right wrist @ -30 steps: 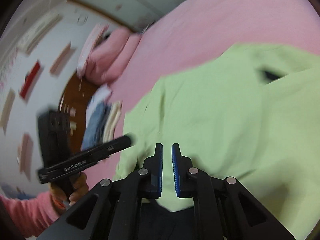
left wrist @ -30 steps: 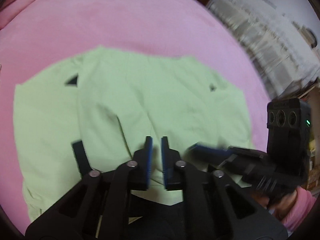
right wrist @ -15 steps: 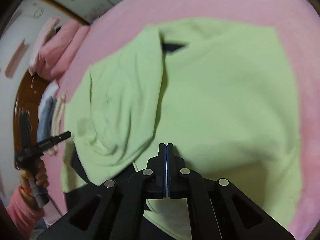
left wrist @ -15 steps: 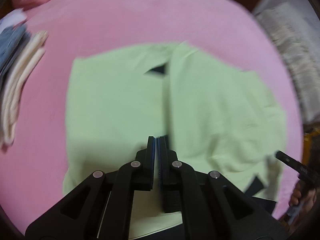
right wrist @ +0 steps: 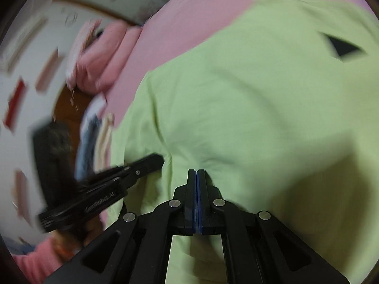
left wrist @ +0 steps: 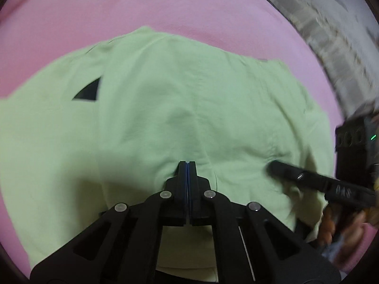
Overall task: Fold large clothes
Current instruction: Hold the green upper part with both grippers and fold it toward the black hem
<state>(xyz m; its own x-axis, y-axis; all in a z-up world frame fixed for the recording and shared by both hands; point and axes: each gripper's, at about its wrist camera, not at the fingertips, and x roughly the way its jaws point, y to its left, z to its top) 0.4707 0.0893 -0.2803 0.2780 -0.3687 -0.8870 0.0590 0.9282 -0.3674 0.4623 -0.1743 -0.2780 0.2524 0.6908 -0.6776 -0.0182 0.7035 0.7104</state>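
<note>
A large light green garment [left wrist: 180,108] lies spread on a pink bed cover [left wrist: 165,11]; it also shows in the right wrist view [right wrist: 248,108]. A small dark triangular gap [left wrist: 87,92] shows between its folded layers. My left gripper [left wrist: 187,165] is shut, pinching the near edge of the green fabric. My right gripper [right wrist: 196,174] is shut, pinching the same near edge. The right gripper shows in the left wrist view [left wrist: 274,166], the left one in the right wrist view [right wrist: 158,159]. Fabric puckers at both grips.
Pink pillows [right wrist: 104,54] lie at the far end of the bed. A stack of folded clothes [right wrist: 94,139] sits beyond the garment's left side. A white lace cloth [left wrist: 331,35] lies to the right of the bed. My pink-sleeved arm [right wrist: 35,258] is at bottom left.
Both grippers were slightly open a second ago and have shut on the garment's near edge. Both views have swung, and the garment's near edge now puckers at the grips.
</note>
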